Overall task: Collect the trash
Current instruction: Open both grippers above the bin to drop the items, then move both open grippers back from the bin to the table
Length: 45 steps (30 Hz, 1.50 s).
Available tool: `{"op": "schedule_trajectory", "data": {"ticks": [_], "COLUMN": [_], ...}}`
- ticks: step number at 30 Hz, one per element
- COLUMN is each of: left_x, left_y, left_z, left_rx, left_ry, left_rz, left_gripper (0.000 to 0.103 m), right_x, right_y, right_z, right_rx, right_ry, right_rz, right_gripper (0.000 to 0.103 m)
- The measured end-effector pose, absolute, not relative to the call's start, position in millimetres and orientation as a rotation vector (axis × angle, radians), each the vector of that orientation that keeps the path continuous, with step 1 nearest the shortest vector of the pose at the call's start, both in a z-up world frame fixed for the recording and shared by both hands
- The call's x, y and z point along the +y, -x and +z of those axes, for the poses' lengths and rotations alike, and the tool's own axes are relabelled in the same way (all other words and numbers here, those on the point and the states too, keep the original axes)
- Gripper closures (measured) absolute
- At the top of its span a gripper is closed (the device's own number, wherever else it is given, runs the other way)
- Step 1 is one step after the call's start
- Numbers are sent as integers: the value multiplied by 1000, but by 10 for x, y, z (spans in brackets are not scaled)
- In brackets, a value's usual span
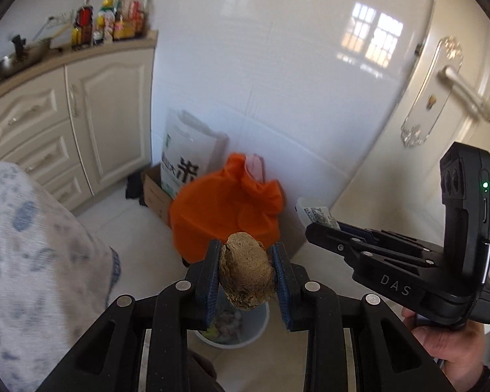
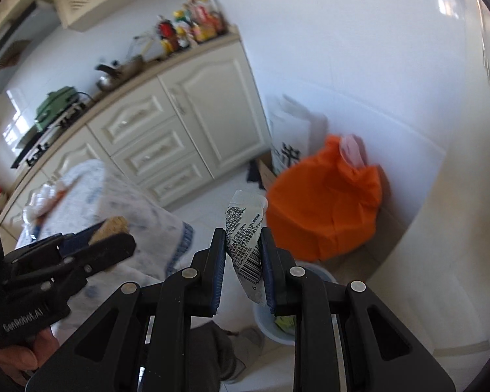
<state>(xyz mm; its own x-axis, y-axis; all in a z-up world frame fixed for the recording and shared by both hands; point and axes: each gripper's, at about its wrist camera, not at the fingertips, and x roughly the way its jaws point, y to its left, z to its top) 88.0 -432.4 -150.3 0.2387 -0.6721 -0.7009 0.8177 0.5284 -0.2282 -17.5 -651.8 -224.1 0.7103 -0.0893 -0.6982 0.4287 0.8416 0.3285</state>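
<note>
My left gripper [image 1: 246, 254] is shut on a brown, lumpy piece of food waste [image 1: 246, 269] and holds it above a pale blue trash bin [image 1: 245, 331] with rubbish inside. My right gripper [image 2: 243, 241] is shut on a crumpled white wrapper with a barcode [image 2: 245, 238], held above the same bin [image 2: 268, 321]. The right gripper also shows in the left wrist view [image 1: 313, 225], to the right, with the wrapper [image 1: 317, 214] at its tip. The left gripper shows in the right wrist view [image 2: 114, 235] at the left, with the brown lump [image 2: 111, 223].
An orange bag [image 1: 227, 212] sits on the floor behind the bin, beside a cardboard box [image 1: 155, 196] holding a white sack. Cream kitchen cabinets [image 1: 107, 114] stand at the left. A cloth-covered table [image 1: 32, 261] is near left. A white door with a handle [image 1: 464, 94] is at the right.
</note>
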Motion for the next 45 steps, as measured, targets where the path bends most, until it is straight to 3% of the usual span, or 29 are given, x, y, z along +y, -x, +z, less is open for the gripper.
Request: {"op": "schedule_trajectory", "data": {"ticks": [8, 10, 12, 14, 18, 20, 33, 45], "left_x": [-5292, -5489, -5613, -5695, -5756, -5762, -5058, -3761], "left_y": [-1193, -1251, -1295, -1262, -1228, -1193, -851, -692], "left_z": [-2118, -2241, -2317, -2353, -2381, -2379, -1788, -1247], "left_rx": [1032, 1052, 1068, 1056, 1035, 1020, 867, 696], "left_ry": [-293, -331, -360, -379, -392, -394, -299, -145], "left_rz": [-1024, -998, -985, -967, -934, -920, -883, -831], "left_gripper": [73, 64, 36, 23, 6, 4, 1, 1], "right_x": [-6904, -6986, -7064, -7123, -7191, -7197, -6883, -6066], "right_y": [8, -13, -2, 43, 134, 189, 268, 23], "right_z": [-2938, -3099, -3232, -3319, -3356, -3312, -2626, -1673], "right_rx": [853, 879, 896, 902, 893, 880, 787, 657], "right_ry": [-594, -620, -653, -680, -705, -703, -663, -495], "right_rz": [-333, -350, -358, -374, -418, -461, -467, -360], "right_gripper": [77, 64, 54, 39, 7, 0, 0, 0]}}
